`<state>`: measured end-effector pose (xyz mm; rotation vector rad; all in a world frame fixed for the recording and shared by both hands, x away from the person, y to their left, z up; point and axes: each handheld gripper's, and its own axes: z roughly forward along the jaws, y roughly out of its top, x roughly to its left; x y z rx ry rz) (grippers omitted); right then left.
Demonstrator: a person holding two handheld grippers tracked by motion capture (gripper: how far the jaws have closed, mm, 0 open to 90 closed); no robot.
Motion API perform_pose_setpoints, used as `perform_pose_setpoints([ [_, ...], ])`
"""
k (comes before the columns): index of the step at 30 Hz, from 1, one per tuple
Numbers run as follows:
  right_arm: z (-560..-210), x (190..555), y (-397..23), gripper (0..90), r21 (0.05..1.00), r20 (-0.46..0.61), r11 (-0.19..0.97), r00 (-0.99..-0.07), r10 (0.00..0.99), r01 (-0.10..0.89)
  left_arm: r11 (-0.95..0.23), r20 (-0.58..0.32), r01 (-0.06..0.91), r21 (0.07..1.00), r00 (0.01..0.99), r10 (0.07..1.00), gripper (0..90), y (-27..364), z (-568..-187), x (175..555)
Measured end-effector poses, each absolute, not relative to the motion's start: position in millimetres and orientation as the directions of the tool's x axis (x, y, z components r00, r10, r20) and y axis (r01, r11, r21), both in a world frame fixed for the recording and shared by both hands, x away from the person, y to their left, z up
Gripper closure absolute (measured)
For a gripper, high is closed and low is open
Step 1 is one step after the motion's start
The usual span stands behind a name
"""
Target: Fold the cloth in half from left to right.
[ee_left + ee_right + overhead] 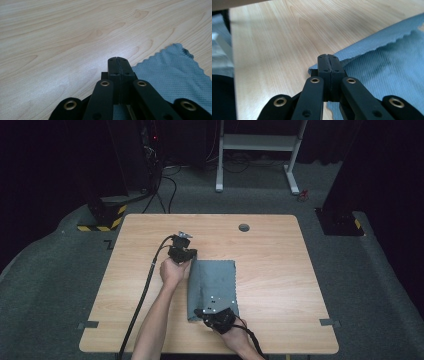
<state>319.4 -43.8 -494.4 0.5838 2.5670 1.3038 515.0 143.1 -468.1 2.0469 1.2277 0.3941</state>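
**Two tools gripping a grey cloth on the worktop**

A grey cloth with pinked edges lies on the wooden worktop, towards its near middle. The left tool sits at the cloth's far left corner, jaws pressed together; in the left gripper view the cloth runs under them. The right tool sits at the near edge, jaws pinching a raised fold of the cloth. A round hole marks the worktop's far side.
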Motion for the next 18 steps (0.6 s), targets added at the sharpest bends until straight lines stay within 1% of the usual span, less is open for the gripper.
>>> perform_pose_setpoints([
  [1, -493.4, 319.7, -48.4, 90.0, 0.812, 0.005, 0.523, -0.9, 0.436, 0.258, -0.307, -0.085, 0.637, 0.707, 0.508, 0.857, 90.0, 140.9, -466.3, 514.3],
  [4, -491.8, 319.2, -61.7, 90.0, 0.824, 0.02, 0.499, -0.894, 0.448, 0.269, -0.296, -0.096, 0.619, 0.727, 0.519, 0.849, 90.0, 134.0, -463.2, 512.9],
  [6, -494.1, 319.4, -66.7, 90.0, 0.815, 0.011, 0.51, -0.889, 0.459, 0.274, -0.288, -0.108, 0.615, 0.734, 0.524, 0.845, 90.0, 130.5, -463.9, 512.9],
  [11, -498.1, 317.5, -78.3, 90.0, 0.807, 0.015, 0.513, -0.878, 0.478, 0.293, -0.294, -0.103, 0.607, 0.738, 0.532, 0.84, 90.0, 122.9, -466.1, 513.0],
  [14, -497.6, 316.5, -91.1, 90.0, 0.815, 0.041, 0.486, -0.868, 0.494, 0.315, -0.283, -0.111, 0.596, 0.752, 0.537, 0.836, 90.0, 117.9, -465.1, 512.4],
  [18, -497.5, 315.7, -107.0, 90.0, 0.823, 0.046, 0.464, -0.853, 0.52, 0.328, -0.282, -0.115, 0.59, 0.757, 0.545, 0.831, 90.0, 108.0, -466.0, 512.7],
])
